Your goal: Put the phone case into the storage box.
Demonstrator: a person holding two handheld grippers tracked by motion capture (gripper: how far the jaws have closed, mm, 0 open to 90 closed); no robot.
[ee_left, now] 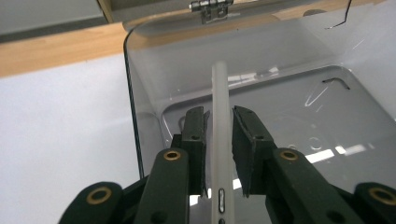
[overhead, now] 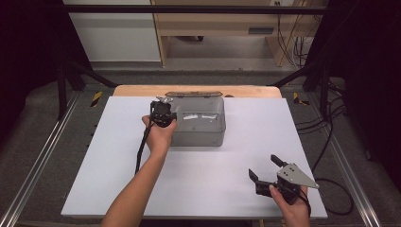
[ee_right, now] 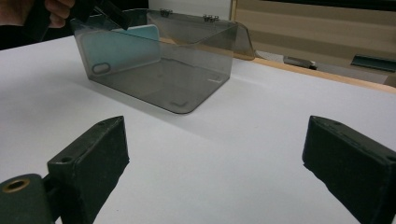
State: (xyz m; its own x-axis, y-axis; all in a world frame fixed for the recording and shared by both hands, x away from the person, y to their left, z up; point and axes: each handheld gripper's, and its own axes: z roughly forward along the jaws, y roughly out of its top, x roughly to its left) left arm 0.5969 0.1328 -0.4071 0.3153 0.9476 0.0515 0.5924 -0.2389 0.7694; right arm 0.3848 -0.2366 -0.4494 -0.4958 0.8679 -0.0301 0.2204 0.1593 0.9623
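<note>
A smoky clear plastic box stands at the back middle of the white table, its hinged lid folded back. My left gripper reaches down into the box's left end. In the left gripper view a pale teal phone case stands on edge between the jaws of the left gripper, with thin gaps beside the pads, so the gripper is open around it. The right gripper view shows the case upright against the box's end wall. My right gripper hovers wide open and empty at the front right.
The white table top has a wooden strip along its far edge. A black cable hangs from the left gripper along the forearm. Metal frame rails and cables run beside the table on both sides.
</note>
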